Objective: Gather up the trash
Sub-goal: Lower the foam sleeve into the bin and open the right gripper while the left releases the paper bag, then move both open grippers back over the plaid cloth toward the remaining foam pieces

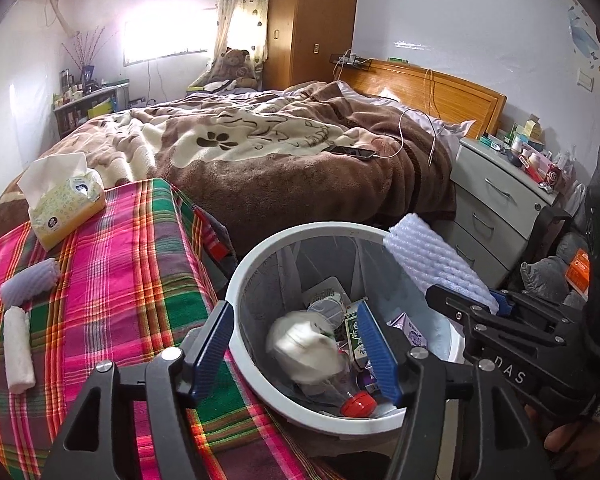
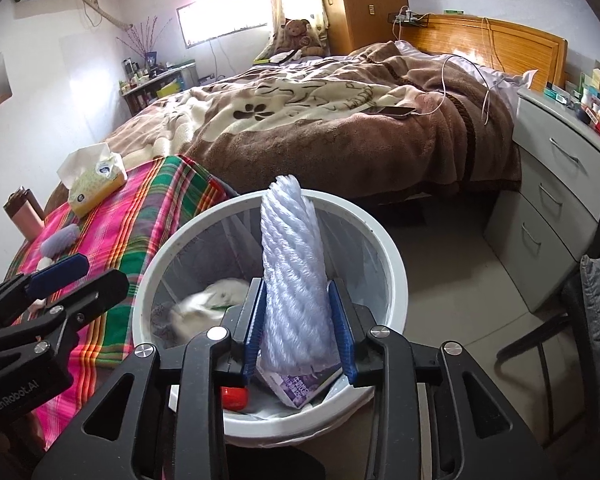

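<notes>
right hand-held gripper (image 2: pixel 298 346) seemingly grips foam sleeve (image 2: pixel 292 264).

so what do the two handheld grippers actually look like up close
Both match: the left gripper and right gripper have black angular frames with triangular cut-outs, silver round pivot bolts, and blue ribbed pads on the two fingers. Seen from the right wrist view, the left gripper's body carries white "GenRobot.AI" lettering; seen from the left wrist view, the right one shows "DAS" and a small QR-style label.
</notes>
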`<state>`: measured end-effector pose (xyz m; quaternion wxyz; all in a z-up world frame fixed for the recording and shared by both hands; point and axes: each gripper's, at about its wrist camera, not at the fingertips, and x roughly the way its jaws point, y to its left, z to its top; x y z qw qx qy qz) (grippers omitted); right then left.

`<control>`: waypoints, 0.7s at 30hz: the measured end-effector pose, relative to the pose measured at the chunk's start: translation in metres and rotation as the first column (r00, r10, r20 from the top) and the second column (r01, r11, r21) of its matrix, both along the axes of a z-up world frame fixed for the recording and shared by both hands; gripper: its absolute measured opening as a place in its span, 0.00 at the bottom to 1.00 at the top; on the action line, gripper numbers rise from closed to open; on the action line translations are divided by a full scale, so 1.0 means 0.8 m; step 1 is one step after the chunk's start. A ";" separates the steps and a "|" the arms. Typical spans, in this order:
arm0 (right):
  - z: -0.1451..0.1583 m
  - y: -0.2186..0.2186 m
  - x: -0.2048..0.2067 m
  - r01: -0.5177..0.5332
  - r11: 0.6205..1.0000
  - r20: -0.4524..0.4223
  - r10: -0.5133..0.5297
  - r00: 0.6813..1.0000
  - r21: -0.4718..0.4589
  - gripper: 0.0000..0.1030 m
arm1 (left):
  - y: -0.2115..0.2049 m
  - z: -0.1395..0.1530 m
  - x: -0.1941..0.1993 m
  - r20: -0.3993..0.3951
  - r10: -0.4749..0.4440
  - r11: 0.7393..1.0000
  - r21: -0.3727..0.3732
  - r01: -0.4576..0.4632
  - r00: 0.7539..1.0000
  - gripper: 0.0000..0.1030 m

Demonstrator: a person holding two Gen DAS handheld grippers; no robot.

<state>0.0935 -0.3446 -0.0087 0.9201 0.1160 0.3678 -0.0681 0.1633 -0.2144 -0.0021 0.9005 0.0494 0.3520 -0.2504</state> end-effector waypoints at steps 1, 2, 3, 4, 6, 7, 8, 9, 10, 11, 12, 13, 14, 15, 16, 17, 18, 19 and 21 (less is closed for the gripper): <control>0.000 0.000 -0.001 -0.001 1.000 0.002 0.001 1.000 0.003 0.43 | 0.001 0.000 0.000 0.000 0.001 1.000 -0.002 -0.001 1.000 0.62; 0.001 0.000 -0.001 -0.002 1.000 0.006 0.002 1.000 0.006 0.50 | 0.003 0.001 0.000 0.001 0.002 1.000 -0.003 -0.002 1.000 0.62; 0.003 0.000 -0.003 -0.002 1.000 0.009 0.002 1.000 0.006 0.52 | 0.004 0.002 0.000 0.001 0.006 1.000 -0.003 -0.006 1.000 0.62; 0.003 0.000 -0.002 -0.002 1.000 0.011 0.002 1.000 0.006 0.52 | 0.008 0.003 0.000 0.001 0.009 1.000 -0.005 -0.009 1.000 0.62; 0.005 0.001 -0.003 -0.001 1.000 0.017 0.001 1.000 0.006 0.52 | 0.012 0.006 -0.002 0.007 0.011 1.000 -0.009 -0.011 1.000 0.62; 0.007 0.001 -0.003 -0.002 1.000 0.019 0.002 1.000 0.005 0.52 | 0.015 0.007 -0.003 0.009 0.019 1.000 -0.009 -0.019 1.000 0.62; 0.008 0.003 -0.004 -0.002 1.000 0.023 0.002 1.000 0.003 0.52 | 0.018 0.008 -0.004 0.011 0.024 1.000 -0.011 -0.023 1.000 0.62; 0.009 0.005 -0.004 -0.003 1.000 0.026 0.003 1.000 0.002 0.52 | 0.021 0.010 -0.005 0.015 0.026 1.000 -0.013 -0.026 1.000 0.62; 0.010 0.007 -0.003 -0.005 1.000 0.029 0.005 1.000 0.001 0.52 | 0.024 0.011 -0.006 0.017 0.032 0.999 -0.015 -0.032 0.999 0.62; 0.011 0.009 -0.003 -0.008 1.000 0.033 0.008 0.999 0.001 0.52 | 0.028 0.012 -0.007 0.019 0.036 0.999 -0.018 -0.035 0.999 0.62; 0.012 0.011 -0.003 -0.011 1.000 0.038 0.011 0.999 0.000 0.52 | 0.032 0.014 -0.008 0.019 0.038 0.999 -0.021 -0.037 0.999 0.62; 0.013 0.013 -0.003 -0.014 1.000 0.042 0.014 0.999 0.000 0.52 | 0.037 0.015 -0.009 0.019 0.043 0.999 -0.025 -0.043 0.999 0.62; 0.014 0.015 -0.004 -0.018 1.000 0.047 0.018 0.999 0.000 0.52 | 0.041 0.017 -0.010 0.020 0.049 0.998 -0.028 -0.048 0.999 0.62; 0.015 0.017 -0.002 -0.019 1.000 0.052 0.019 0.998 0.000 0.52 | 0.047 0.018 -0.011 0.024 0.058 0.998 -0.030 -0.057 0.998 0.62; 0.016 0.018 -0.002 -0.021 1.000 0.055 0.021 0.998 0.001 0.52 | 0.051 0.019 -0.012 0.026 0.064 0.997 -0.032 -0.063 0.998 0.62; 0.017 0.020 -0.001 -0.025 1.000 0.059 0.025 0.998 0.001 0.52 | 0.055 0.021 -0.013 0.027 0.071 0.997 -0.035 -0.070 0.997 0.62; 0.018 0.024 -0.001 -0.027 1.000 0.063 0.027 0.998 0.000 0.52 | 0.060 0.022 -0.014 0.027 0.078 0.996 -0.035 -0.077 0.997 0.62; 0.019 0.027 -0.001 -0.029 1.000 0.068 0.029 0.997 -0.003 0.52 | 0.066 0.023 -0.014 0.028 0.091 0.995 -0.036 -0.090 0.995 0.62; 0.022 0.032 -0.001 -0.037 0.999 0.081 0.038 0.996 -0.005 0.52 | 0.079 0.025 -0.016 0.035 0.112 0.993 -0.040 -0.111 0.993 0.62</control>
